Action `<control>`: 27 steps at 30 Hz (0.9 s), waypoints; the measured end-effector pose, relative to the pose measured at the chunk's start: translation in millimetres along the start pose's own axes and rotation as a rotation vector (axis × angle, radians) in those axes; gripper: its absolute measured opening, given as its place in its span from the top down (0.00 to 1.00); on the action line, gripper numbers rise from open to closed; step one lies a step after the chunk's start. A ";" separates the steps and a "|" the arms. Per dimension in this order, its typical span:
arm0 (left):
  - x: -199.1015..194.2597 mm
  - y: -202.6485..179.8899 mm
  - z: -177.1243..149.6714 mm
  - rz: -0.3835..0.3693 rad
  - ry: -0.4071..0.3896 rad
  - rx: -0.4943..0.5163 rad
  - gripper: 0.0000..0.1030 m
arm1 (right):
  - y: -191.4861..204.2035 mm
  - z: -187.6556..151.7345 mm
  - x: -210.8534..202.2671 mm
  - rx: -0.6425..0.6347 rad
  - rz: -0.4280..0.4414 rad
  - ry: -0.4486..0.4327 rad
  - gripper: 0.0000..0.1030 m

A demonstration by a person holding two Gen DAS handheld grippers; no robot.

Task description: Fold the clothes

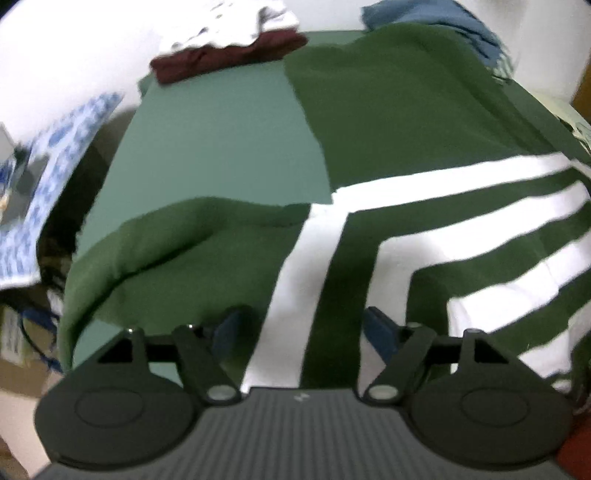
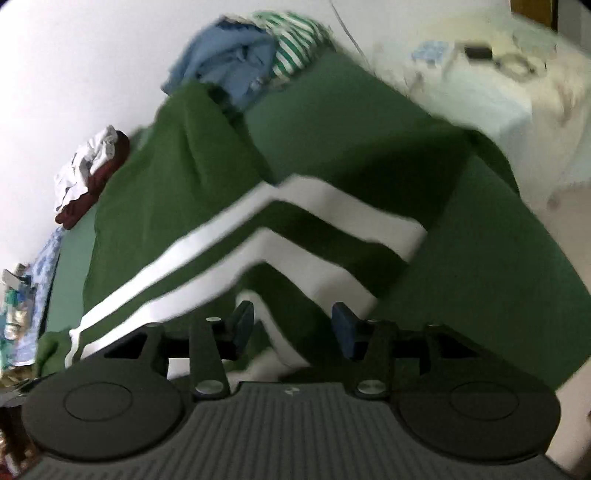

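A dark green garment with white stripes (image 1: 388, 110) lies spread over the lighter green table top (image 1: 221, 140). One sleeve is folded across near the front left. My left gripper (image 1: 303, 325) hangs over the striped part, open, its blue pads wide apart and nothing pinched between them. In the right wrist view the same garment (image 2: 166, 192) runs slantwise, its stripes meeting in a chevron. My right gripper (image 2: 293, 321) is open just above a striped fold, and the cloth lies under the gap, not clamped. Both views are blurred.
A folded maroon garment (image 1: 229, 55) with a white one (image 1: 229, 22) on top sits at the table's far left corner. A crumpled blue garment (image 2: 229, 62) and a green-and-white striped one (image 2: 295, 40) lie at the far right. A blue patterned cloth (image 1: 55, 155) is off the left edge.
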State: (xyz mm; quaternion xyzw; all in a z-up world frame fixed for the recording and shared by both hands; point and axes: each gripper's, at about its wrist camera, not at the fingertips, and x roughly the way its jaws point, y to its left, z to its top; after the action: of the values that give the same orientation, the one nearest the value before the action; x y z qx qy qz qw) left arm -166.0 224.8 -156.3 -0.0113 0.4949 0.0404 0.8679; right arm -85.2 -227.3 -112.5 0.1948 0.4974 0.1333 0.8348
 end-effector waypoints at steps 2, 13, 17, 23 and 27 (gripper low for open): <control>1.3 -0.8 5.5 0.009 0.013 -0.026 0.26 | -7.3 0.3 3.4 0.019 0.077 0.049 0.44; -9.4 -22.6 1.0 0.037 0.023 -0.121 0.41 | -5.1 5.4 27.6 -0.092 0.171 0.144 0.77; -37.9 -14.1 -14.7 -0.061 0.030 -0.204 0.25 | -20.1 7.5 11.5 -0.137 0.256 0.258 0.57; -57.1 -27.7 -36.8 -0.185 0.064 -0.294 0.22 | -27.6 0.8 17.8 -0.074 0.345 0.336 0.36; -50.0 -46.6 -38.2 -0.230 0.084 -0.311 0.17 | -14.1 3.2 30.7 -0.103 0.369 0.302 0.37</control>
State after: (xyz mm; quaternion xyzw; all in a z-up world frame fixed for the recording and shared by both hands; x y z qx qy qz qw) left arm -220.3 173.2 -133.8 -0.2035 0.5139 0.0164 0.8332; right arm -67.6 -227.6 -141.5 0.2176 0.5651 0.3362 0.7213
